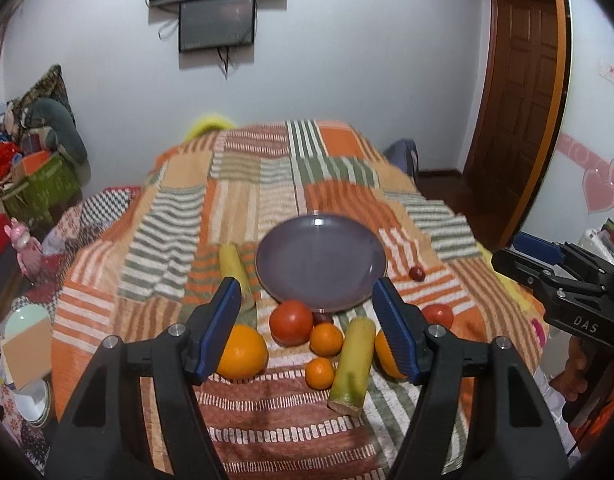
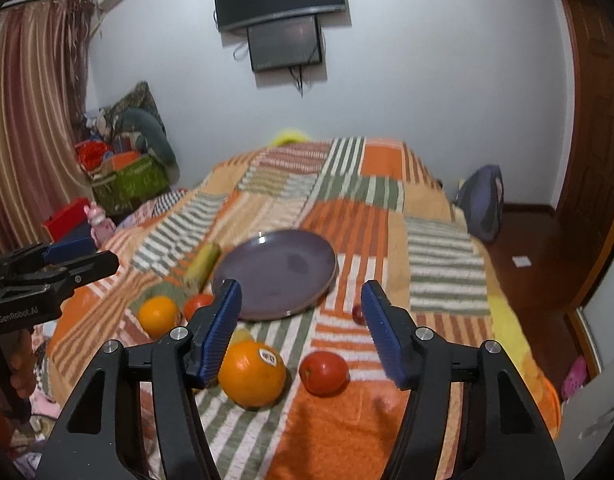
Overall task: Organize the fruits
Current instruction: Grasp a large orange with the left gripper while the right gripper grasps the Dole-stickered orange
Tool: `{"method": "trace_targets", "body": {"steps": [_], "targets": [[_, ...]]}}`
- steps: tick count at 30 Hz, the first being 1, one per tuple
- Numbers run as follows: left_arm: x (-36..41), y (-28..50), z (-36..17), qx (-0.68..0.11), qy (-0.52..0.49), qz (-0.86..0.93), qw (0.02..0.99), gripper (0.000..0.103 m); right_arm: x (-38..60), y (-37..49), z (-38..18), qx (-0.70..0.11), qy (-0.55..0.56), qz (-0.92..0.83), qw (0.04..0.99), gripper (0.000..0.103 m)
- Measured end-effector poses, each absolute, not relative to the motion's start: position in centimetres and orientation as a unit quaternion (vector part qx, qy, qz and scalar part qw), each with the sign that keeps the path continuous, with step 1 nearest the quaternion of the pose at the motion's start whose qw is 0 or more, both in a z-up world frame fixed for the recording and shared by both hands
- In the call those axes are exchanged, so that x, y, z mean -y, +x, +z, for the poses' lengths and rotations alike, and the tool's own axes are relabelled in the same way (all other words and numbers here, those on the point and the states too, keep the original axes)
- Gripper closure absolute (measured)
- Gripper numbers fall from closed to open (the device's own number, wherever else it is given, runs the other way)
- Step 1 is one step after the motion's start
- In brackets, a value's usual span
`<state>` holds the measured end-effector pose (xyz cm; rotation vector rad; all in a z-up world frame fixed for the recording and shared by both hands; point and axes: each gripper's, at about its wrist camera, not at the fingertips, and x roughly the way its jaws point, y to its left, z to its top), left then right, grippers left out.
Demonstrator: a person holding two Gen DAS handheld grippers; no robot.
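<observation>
Patchwork bedding in orange, green and white covered the bed (image 1: 267, 184) where you worked, with a wall screen (image 1: 217, 24) beyond it. Your left tool (image 1: 307, 316) stood with its jaws apart and nothing between the pads; so did your right tool (image 2: 301, 322). Neither touched any fruit.

Just past the left tool's tips lay the empty plate (image 1: 321, 262). Between its fingers sat a tomato (image 1: 291, 322), two mandarins (image 1: 326, 339) and a cane piece (image 1: 353, 364); a large orange (image 1: 243, 352) lay half behind its left pad. Below the right tool's gap you had a stickered orange (image 2: 253, 372) and another tomato (image 2: 323, 372), near each other but apart.

The oranges looked firm and fairly heavy; you could have squeezed them across the middle. Tomatoes would likely have bruised and slipped on smooth skin, so a light grip at the widest part suited them. Round fruit on soft bedding could have rolled when nudged. The cane seemed stiff; across its width was best.
</observation>
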<state>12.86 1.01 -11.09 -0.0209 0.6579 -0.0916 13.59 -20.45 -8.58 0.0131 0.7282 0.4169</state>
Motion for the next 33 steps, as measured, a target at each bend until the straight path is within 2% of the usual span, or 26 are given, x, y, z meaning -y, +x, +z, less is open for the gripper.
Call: {"method": "trace_targets", "body": {"steps": [11,15,18,33], "targets": [[-4.0,14.5,-14.5,-0.379,0.007,-0.032,0.925,0.034,18.4,14.7,-12.1,-0.430,0.002,0.237,0.871,0.044],[-5.7,14.7,-15.5,-0.398,-0.005,-0.021,0.917,0.034,17.5,15.2,-13.2,-0.449,0.005,0.236,0.862,0.032],[-6.8,14.7,-16.3,-0.409,-0.008,-0.013,0.913,0.034,17.0,15.3,-13.7,-0.460,0.005,0.239,0.855,0.030],[-9.1,14.6,-19.3,-0.446,-0.031,-0.011,0.895,0.034,14.4,15.6,-17.2,-0.514,-0.024,0.257,0.818,0.030]]}}
